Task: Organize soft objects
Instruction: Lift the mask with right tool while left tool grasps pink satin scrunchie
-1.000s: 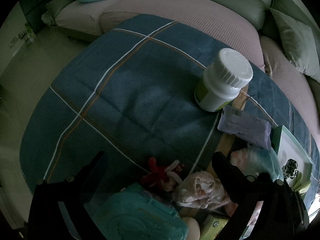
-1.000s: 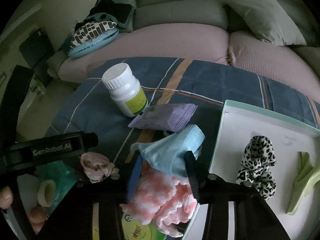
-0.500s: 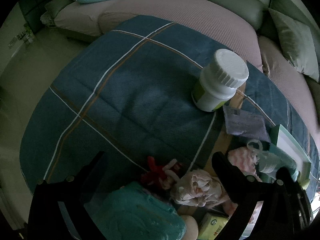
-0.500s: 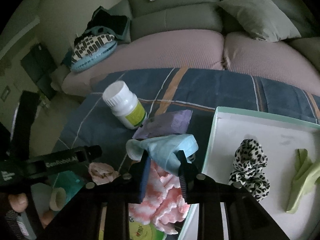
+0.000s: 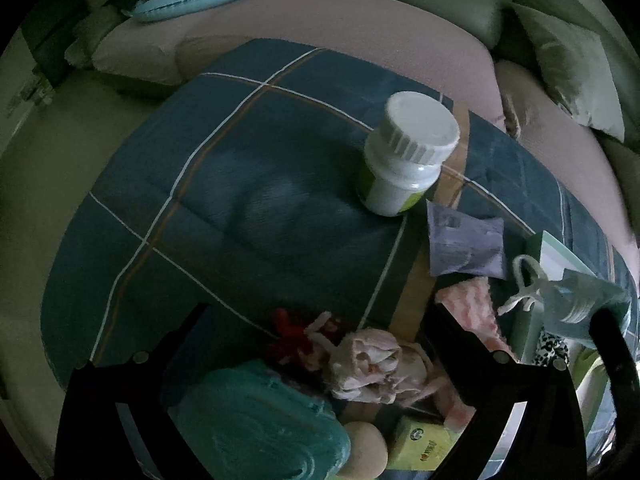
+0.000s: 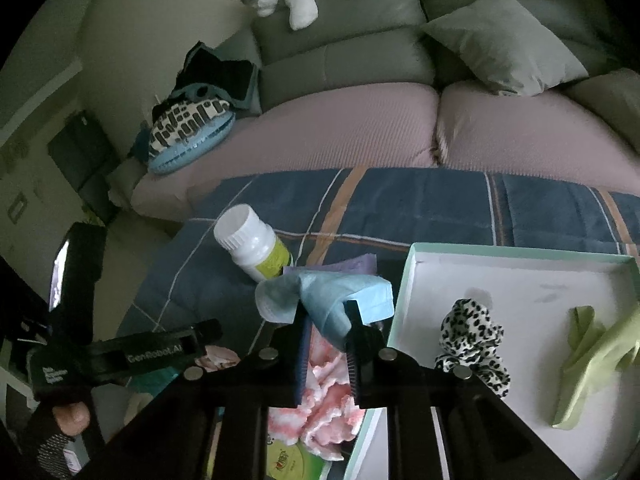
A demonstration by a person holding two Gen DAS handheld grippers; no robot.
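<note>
Currently | right gripper (image 6: 326,336): jaws just closing, clenched on blue face mask (image 6: 340,294), lifted beside white tray (image 6: 520,258), likely bound there with leopard scrunchie (image 6: 472,340) | left gripper (image 5: 320,364): spread, empty, poised over pink cloth bundle (image 5: 372,364), probably next.

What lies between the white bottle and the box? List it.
In the right wrist view, a purple packet and the blue cloth pinched in the right gripper lie between bottle and box.
</note>
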